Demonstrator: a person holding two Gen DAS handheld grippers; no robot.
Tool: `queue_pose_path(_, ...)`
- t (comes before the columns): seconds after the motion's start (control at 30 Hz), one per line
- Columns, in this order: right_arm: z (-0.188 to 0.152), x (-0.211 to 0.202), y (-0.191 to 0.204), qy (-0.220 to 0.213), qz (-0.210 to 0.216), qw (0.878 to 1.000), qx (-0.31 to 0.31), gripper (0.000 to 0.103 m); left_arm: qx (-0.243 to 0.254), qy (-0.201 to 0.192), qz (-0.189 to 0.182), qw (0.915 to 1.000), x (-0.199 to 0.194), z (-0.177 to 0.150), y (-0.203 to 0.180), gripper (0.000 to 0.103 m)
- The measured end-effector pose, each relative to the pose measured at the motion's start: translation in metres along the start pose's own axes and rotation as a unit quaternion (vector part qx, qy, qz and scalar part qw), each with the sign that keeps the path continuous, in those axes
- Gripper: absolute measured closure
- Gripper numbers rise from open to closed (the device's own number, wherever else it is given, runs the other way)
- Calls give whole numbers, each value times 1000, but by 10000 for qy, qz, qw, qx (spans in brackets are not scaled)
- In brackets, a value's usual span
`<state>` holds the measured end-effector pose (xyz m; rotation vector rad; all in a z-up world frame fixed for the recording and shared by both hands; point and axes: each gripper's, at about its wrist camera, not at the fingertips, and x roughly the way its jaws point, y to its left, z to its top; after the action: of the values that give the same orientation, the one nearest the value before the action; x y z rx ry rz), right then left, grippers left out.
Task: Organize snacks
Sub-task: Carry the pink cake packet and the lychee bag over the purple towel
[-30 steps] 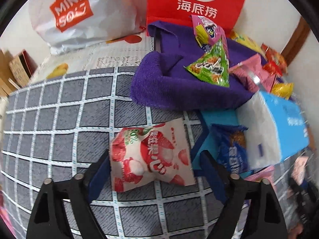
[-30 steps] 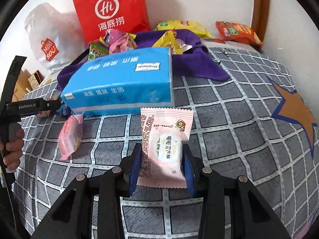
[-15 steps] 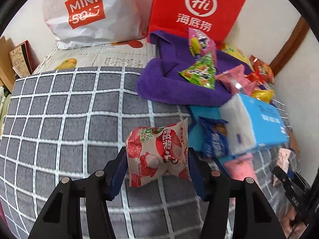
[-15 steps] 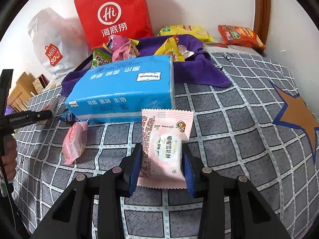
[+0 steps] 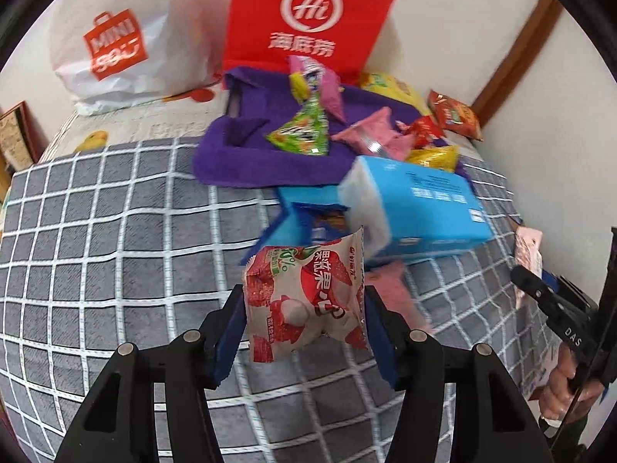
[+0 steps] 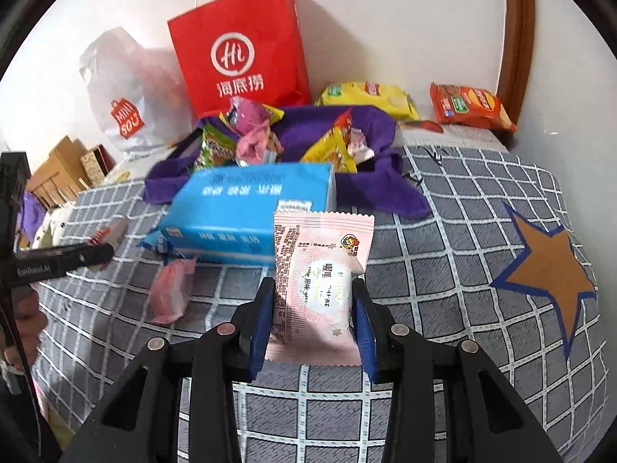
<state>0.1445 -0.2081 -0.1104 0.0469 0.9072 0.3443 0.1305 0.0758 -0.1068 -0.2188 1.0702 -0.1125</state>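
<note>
My left gripper [image 5: 304, 316] is shut on a red-and-white lychee snack packet [image 5: 304, 301] and holds it above the grey checked bedspread [image 5: 96, 231]. My right gripper [image 6: 312, 308] is shut on a pale pink snack packet [image 6: 320, 277], also lifted off the bedspread; this packet shows at the right edge of the left wrist view [image 5: 528, 254]. A purple cloth bag [image 5: 246, 154] with several snack packets on it lies at the back, also in the right wrist view [image 6: 370, 169]. A small pink packet [image 6: 169, 293] lies loose on the bedspread.
A blue tissue pack [image 5: 416, 208] lies in front of the purple bag, over a blue snack packet [image 5: 320, 223]. A red paper bag [image 6: 239, 50] and a white Miniso bag [image 5: 115, 42] stand against the wall. Yellow [image 6: 366, 96] and orange [image 6: 470, 106] packets lie at the back.
My left gripper closed on the lychee packet and lifted it off the bedspread toward the tissue pack. My right gripper raised the pink packet, still gripped.
</note>
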Motion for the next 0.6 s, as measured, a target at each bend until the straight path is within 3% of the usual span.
queue_pose_path(0.3, 33, -9, 15, -303, 156, 9994, -42, 64, 428, -91, -213, 9988, -15, 16, -37, 47)
queue_pose_path(0.6, 84, -11, 21, -557, 240, 9982, -23, 64, 519, -417, -315, 9973, -39, 57, -52, 47)
